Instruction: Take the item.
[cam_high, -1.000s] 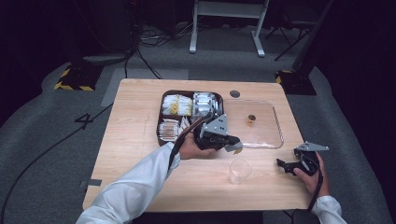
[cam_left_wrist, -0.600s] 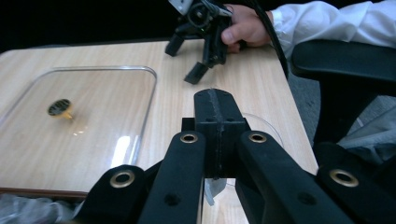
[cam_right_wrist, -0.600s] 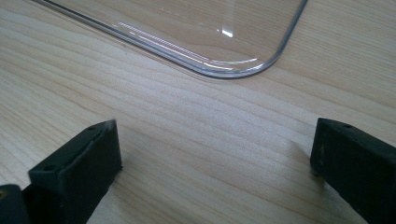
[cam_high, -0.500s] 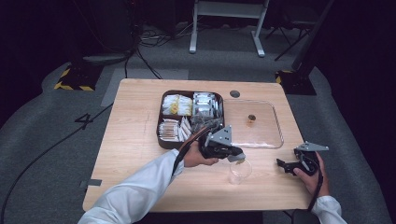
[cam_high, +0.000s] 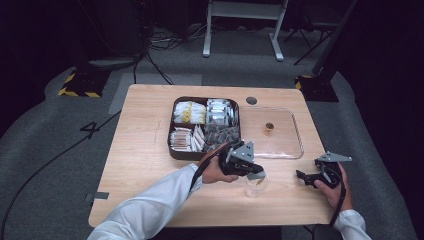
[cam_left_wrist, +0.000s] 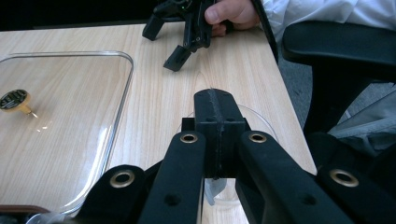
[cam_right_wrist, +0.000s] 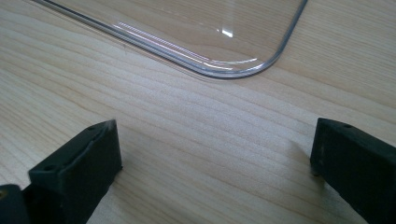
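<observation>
black jaws of the left gripper (cam_left_wrist: 219, 140) are closed over the clear cup (cam_high: 254, 186) near the desk's front edge, apparently pinching something small; contents unclear. risk: a low jaw tips the light cup. right gripper (cam_right_wrist: 212, 163) jaws stand open, empty, beside the clear tray (cam_right_wrist: 243, 65).

The left gripper (cam_left_wrist: 219, 135) covers most of the clear cup (cam_left_wrist: 261, 122); whether its closed jaws pinch anything cannot be told. The packets in the brown tray (cam_high: 172, 150) are too small to read. The small gold object (cam_left_wrist: 15, 100) in the clear tray (cam_left_wrist: 122, 100) cannot be identified. Picture edges crop the right gripper (cam_right_wrist: 215, 154).
</observation>
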